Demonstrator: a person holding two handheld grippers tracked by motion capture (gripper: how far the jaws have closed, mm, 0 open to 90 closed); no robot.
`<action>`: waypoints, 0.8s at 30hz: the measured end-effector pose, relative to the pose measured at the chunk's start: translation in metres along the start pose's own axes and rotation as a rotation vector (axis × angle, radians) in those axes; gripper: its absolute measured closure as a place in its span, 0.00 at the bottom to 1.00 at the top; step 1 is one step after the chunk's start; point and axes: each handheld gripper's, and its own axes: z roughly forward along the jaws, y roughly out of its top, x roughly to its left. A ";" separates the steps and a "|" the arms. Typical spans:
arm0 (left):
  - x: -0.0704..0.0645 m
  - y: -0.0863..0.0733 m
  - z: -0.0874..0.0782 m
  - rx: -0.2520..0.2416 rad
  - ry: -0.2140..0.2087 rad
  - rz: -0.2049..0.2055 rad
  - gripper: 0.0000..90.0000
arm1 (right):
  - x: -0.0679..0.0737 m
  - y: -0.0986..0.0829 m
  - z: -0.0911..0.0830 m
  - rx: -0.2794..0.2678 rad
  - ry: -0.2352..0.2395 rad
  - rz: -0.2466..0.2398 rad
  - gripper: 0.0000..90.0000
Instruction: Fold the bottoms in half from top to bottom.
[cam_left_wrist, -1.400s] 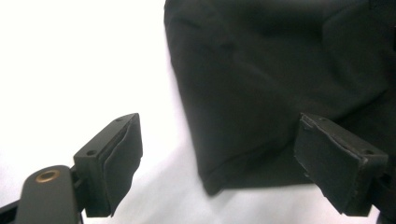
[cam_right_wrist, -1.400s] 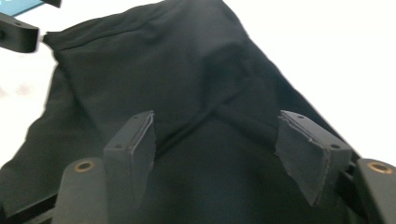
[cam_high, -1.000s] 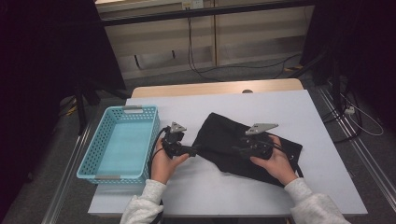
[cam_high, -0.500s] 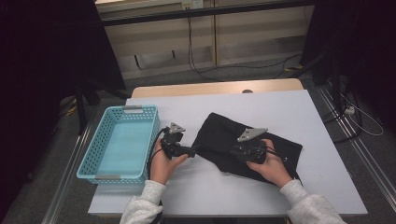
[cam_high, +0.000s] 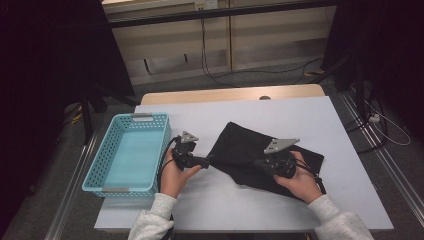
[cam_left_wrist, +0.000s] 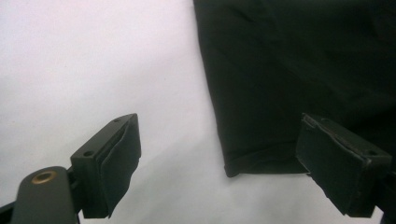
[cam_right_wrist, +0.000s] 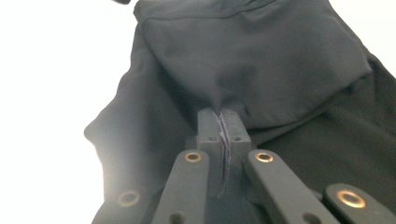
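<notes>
A black cloth (cam_high: 240, 145) lies spread on the white table (cam_high: 280, 110), a little rumpled. My left gripper (cam_high: 206, 161) is at the cloth's left corner, low over the table. In the left gripper view it (cam_left_wrist: 224, 154) is open, and the cloth's corner (cam_left_wrist: 299, 60) lies between the wide-apart pads without touching them. My right gripper (cam_high: 260, 164) rests on the cloth's near middle. The right gripper view shows it (cam_right_wrist: 219, 116) shut on a pinched fold of the black cloth (cam_right_wrist: 261, 60), which puckers toward the tips.
A light blue plastic basket (cam_high: 120, 190) with nothing in it stands at the table's left side, just left of my left hand. Bare white tabletop lies beyond the cloth and along the near edge. Dark stands and cables sit on the floor around the table.
The right gripper has shifted slightly toward the near edge over the cloth. The left gripper has stayed in place at the cloth's corner.
</notes>
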 end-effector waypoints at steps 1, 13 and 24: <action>0.000 0.000 0.000 0.002 -0.001 0.003 0.16 | 0.001 -0.001 -0.002 -0.001 0.006 -0.001 0.99; -0.002 0.000 -0.001 0.005 -0.007 0.007 0.16 | -0.031 0.004 -0.009 -0.091 -0.108 0.095 0.59; -0.003 -0.006 -0.002 0.021 0.003 0.019 0.16 | -0.067 0.014 0.026 -0.071 -0.162 0.140 0.71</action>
